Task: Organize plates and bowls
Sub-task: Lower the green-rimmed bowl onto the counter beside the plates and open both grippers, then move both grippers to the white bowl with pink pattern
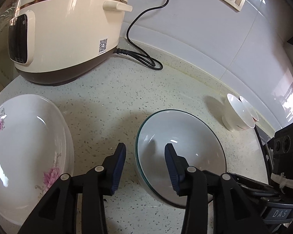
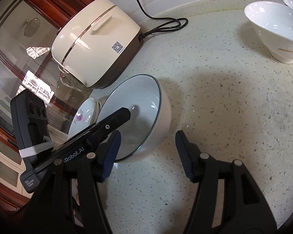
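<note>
Now left tongs (image 1: 145, 149) straddle the grey bowl's (image 1: 185, 136) rim, wide; right tongs (image 2: 148, 136) wide, empty.

Two plates (image 1: 25, 146), three bowls (image 1: 181, 148), one cooker (image 1: 68, 31).

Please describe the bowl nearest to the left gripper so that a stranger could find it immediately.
Start from the cream rice cooker on the speckled counter. In front of it, right of the flowered plates, stands the pale bowl. Unlike the small white bowls near the wall, it is wide, with a thin dark-green rim.
</note>
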Demonstrator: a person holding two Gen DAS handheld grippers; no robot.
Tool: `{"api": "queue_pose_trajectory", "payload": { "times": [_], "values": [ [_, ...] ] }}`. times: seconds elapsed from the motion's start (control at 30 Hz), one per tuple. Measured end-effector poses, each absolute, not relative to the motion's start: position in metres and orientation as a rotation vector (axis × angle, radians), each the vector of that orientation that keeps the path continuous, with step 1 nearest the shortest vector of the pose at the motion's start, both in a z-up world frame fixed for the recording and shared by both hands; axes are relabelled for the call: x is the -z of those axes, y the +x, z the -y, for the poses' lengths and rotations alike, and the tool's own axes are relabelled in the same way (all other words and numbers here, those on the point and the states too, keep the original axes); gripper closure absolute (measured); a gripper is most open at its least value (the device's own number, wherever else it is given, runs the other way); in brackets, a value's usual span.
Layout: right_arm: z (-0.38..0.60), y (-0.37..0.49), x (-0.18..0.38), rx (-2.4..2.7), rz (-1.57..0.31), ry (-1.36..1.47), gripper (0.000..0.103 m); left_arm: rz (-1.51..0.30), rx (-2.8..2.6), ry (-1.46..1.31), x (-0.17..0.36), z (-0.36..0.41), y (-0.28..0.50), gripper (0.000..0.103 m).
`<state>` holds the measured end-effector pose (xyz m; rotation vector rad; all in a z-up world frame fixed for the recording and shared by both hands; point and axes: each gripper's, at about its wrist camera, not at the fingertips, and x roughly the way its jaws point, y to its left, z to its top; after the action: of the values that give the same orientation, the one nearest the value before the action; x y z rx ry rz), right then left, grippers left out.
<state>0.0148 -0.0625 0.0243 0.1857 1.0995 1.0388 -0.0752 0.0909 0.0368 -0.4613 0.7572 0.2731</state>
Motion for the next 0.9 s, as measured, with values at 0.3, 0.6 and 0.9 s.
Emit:
{"api": "queue_pose_trajectory", "payload": {
  "times": [0.3,0.6,0.9],
  "values": [
    [0.068,0.019,-0.024,-0.998,-1.094,0.185,0.032,-0.736,-0.308,-0.397,-0.04,-0.084,-0.076,0.053],
    [0.08,0.022,-0.035,-0.999,-1.041,0.241,0.024,-0.645,-0.435,-0.308,-0.056,-0.083,-0.087,0.02],
    [0.1,0.03,-0.047,-0.915,-0.961,0.243,0.022,-0.643,-0.424,-0.271,-0.055,-0.072,-0.083,0.019]
  ]
}}
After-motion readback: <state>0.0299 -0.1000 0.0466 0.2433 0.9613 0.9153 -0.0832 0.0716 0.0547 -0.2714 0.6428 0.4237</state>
